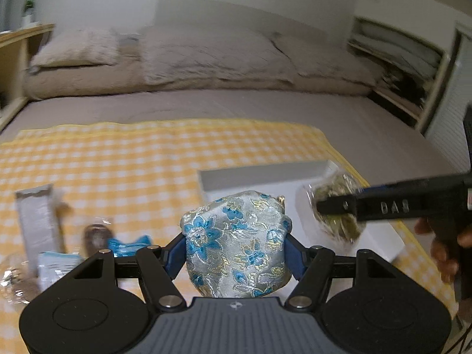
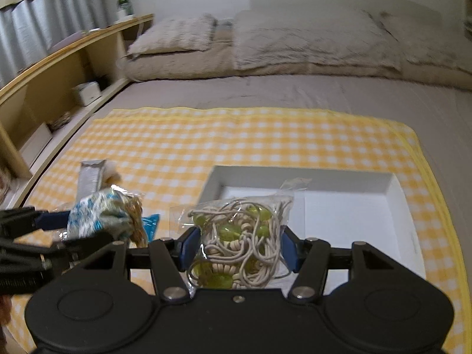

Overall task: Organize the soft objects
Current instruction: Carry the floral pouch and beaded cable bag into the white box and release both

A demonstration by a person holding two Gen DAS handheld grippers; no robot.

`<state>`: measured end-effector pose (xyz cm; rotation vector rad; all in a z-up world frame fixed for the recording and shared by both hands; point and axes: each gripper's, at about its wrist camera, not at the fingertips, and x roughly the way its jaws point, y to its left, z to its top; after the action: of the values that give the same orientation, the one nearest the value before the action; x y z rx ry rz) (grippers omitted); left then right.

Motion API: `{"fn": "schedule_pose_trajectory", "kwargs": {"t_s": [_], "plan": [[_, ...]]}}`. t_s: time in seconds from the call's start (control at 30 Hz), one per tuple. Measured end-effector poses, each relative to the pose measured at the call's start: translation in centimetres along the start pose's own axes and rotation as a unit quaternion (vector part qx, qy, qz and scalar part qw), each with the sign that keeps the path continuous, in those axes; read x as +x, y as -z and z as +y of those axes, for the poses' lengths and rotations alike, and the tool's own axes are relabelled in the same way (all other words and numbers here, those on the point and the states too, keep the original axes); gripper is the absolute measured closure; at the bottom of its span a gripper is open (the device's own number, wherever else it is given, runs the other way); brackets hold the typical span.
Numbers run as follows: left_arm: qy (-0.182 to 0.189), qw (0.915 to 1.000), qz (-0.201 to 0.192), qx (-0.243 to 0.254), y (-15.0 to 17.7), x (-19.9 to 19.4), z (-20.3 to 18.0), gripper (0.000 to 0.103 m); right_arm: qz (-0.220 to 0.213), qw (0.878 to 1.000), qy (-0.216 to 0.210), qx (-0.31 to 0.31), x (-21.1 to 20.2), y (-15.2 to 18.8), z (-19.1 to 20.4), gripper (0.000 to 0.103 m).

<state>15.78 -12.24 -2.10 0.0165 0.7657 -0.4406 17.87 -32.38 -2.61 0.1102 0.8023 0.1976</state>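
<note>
My left gripper (image 1: 234, 247) is shut on a silver pouch with blue flowers (image 1: 236, 242), held above the yellow checked cloth (image 1: 118, 159) just left of the white tray (image 1: 253, 177). The pouch also shows in the right wrist view (image 2: 97, 215). My right gripper (image 2: 239, 246) is shut on a clear bag of cream cords and green beads (image 2: 239, 236), held over the near left part of the white tray (image 2: 354, 206). In the left wrist view that bag (image 1: 336, 206) hangs over the tray's right side.
On the cloth left of the tray lie a grey sachet (image 1: 35, 218), a blue packet (image 1: 126, 243), a white packet (image 1: 56, 268) and a crinkly clear wrapper (image 1: 11, 283). Pillows (image 1: 206, 56) lie at the bed's head. A wooden shelf (image 2: 59, 88) runs along the left.
</note>
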Motion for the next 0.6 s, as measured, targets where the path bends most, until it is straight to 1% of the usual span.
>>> {"fn": "schedule_pose_trajectory", "kwargs": {"t_s": [0.07, 0.2, 0.3, 0.47, 0.5, 0.6], "plan": [[0.013, 0.9997, 0.016, 0.010, 0.3, 1.2, -0.6, 0.035, 0.005, 1.000, 0.009, 0.016, -0.1, 0.3, -1.0, 0.044], [0.022, 0.9982, 0.041, 0.037, 0.9, 3.7, -1.8, 0.035, 0.023, 0.999, 0.023, 0.038, 0.1, 0.9, -2.6, 0.044], [0.026, 0.9966, 0.052, 0.058, 1.4, 5.1, -2.7, 0.035, 0.034, 0.998, 0.028, 0.055, 0.2, 1.4, -3.8, 0.044], [0.034, 0.9943, 0.061, 0.080, 1.8, 6.4, -3.7, 0.033, 0.037, 0.996, 0.036, 0.071, 0.0, 1.8, -5.1, 0.044], [0.037, 0.9938, 0.062, 0.084, 1.9, 6.6, -3.9, 0.032, 0.038, 0.996, 0.037, 0.073, 0.0, 1.8, -5.2, 0.044], [0.032, 0.9931, 0.067, 0.091, 2.1, 6.8, -4.1, 0.021, 0.044, 0.995, 0.038, 0.077, 0.2, 2.1, -5.6, 0.044]]}}
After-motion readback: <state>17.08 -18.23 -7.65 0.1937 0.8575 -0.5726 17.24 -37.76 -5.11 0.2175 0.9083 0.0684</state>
